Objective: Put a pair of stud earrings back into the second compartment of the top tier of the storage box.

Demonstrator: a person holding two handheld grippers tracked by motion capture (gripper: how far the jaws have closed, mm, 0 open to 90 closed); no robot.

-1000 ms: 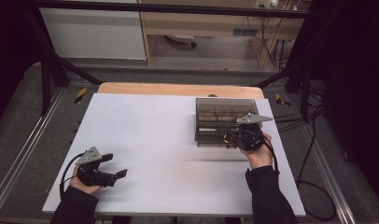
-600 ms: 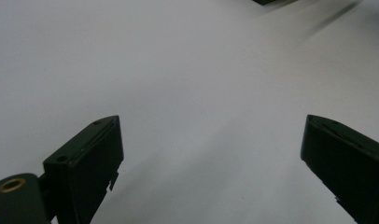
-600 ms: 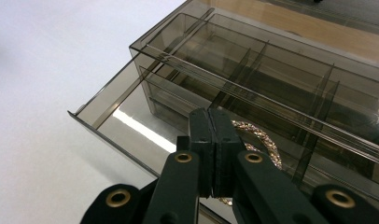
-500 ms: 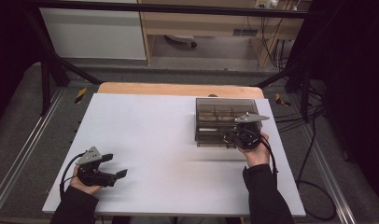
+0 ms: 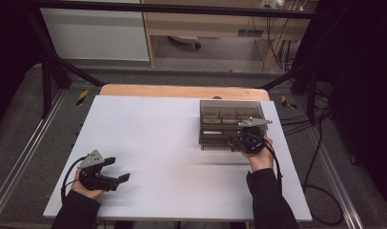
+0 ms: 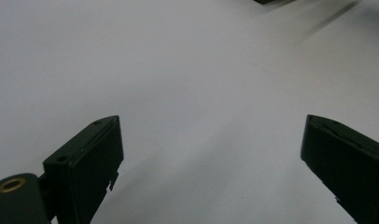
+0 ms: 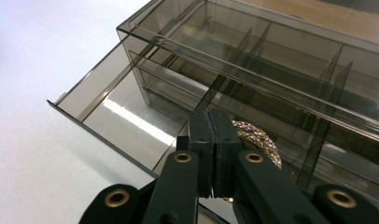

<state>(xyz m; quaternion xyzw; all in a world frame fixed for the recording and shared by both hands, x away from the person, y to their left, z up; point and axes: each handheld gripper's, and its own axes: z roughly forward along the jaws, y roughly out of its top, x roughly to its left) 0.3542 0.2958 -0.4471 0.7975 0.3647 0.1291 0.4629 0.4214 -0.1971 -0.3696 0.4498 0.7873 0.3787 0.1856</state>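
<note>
A smoky clear plastic drawer box [image 5: 229, 119] stands at the right of the white table [image 5: 172, 143]. In the right gripper view the box [image 7: 271, 60] shows several dividers, and a low drawer [image 7: 117, 116] is pulled out towards me. My right gripper [image 7: 210, 126] is shut, its jaws pressed together at the front of that drawer. I cannot tell whether they pinch the drawer's wall. A glittery gold thing [image 7: 257, 137] lies just behind the jaws. The right gripper [image 5: 239, 140] sits at the box's near edge. My left gripper [image 5: 117, 168] rests open at the near left, and nothing is between the open jaws of the left gripper [image 6: 208, 130].
The white table ends at a wooden strip [image 5: 182, 90] at the back. Black frame posts [image 5: 48, 71] and cables [image 5: 315, 119] stand off the table's sides. A wide bare stretch of table lies between the two grippers.
The right gripper has edged very slightly left at the box front. The left gripper has stayed put.
</note>
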